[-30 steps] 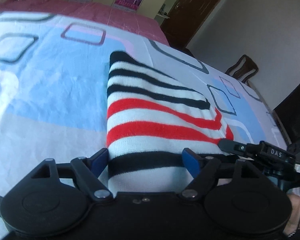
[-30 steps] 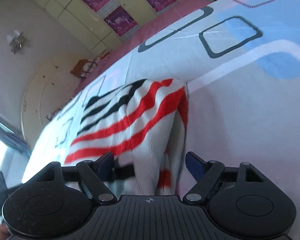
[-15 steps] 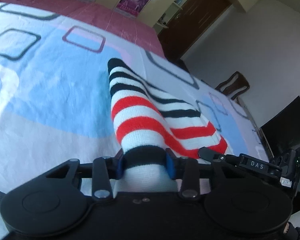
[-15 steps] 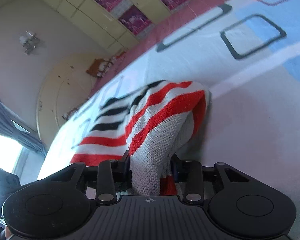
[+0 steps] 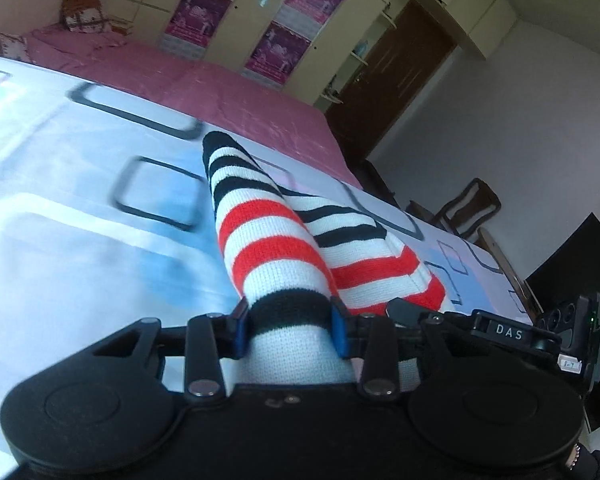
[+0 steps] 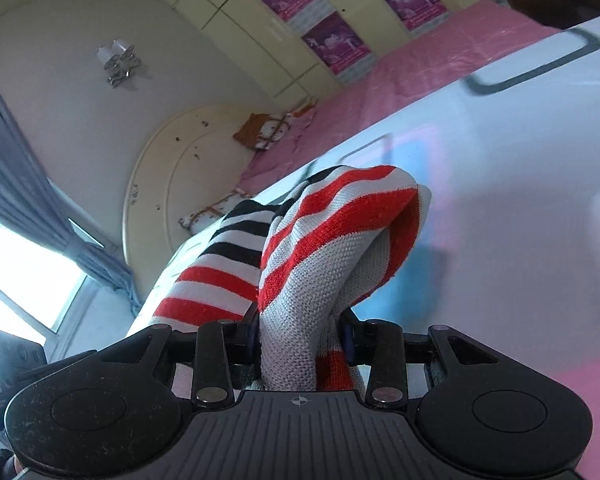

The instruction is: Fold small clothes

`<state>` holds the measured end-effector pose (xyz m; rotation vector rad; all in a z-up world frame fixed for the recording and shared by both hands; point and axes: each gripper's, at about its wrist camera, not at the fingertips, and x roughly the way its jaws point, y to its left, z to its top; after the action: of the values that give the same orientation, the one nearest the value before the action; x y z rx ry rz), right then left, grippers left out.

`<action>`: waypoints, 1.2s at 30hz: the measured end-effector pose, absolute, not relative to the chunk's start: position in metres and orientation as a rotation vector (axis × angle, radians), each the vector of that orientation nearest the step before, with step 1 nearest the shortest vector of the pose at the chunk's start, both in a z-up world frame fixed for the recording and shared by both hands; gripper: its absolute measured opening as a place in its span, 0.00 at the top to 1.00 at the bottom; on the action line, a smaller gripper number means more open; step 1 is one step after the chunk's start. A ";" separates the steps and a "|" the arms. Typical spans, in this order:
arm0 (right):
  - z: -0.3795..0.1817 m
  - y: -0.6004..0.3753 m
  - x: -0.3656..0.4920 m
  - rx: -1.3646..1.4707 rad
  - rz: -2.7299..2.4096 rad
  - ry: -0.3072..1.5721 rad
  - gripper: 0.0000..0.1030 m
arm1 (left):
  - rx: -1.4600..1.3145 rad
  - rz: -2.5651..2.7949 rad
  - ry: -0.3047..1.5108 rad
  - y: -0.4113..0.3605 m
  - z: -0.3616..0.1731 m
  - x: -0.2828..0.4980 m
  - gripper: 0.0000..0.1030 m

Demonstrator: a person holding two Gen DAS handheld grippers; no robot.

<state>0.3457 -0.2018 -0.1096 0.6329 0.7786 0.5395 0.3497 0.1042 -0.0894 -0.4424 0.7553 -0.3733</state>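
Striped knit top (image 5: pixel 268 240), soft, with white, red and black bands: pinched at two spots and lifted off the bed sheet (image 5: pixel 80 248), white with blue patches and dark square outlines. Left gripper (image 5: pixel 290 330), black with blue pads: clamped tight on a bunched bit of the top, right on a black band, cloth bulging between both pads. Right gripper (image 6: pixel 302 338), black too: squeezed shut on another bunched bit, grey-white knit with red bands, folded over itself just above the fingers. From the left view, top rising like a tent from the sheet up to the pads, far end with black bands low near the sheet. Right gripper also seen at the right edge of the left view, just beside the red-striped hem. From the right view, rest of the top hanging off to the left side, red stripes near, black stripes farther. Behind: pink bed cover (image 5: pixel 220 92), cream cupboard doors with purple posters (image 5: pixel 296 0), brown door (image 5: pixel 392 80), wooden chair (image 5: pixel 468 208), round cream headboard (image 6: pixel 172 184), grey-blue curtain (image 6: pixel 28 200) by a bright window.
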 end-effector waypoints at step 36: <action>-0.144 0.032 0.359 0.422 0.407 0.777 0.55 | -0.227 -0.115 0.719 0.312 -0.105 0.342 0.42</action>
<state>0.3593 0.0325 -0.1437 0.4215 0.7772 0.4075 0.3418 0.3124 -0.1053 -0.2269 0.7187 -0.1149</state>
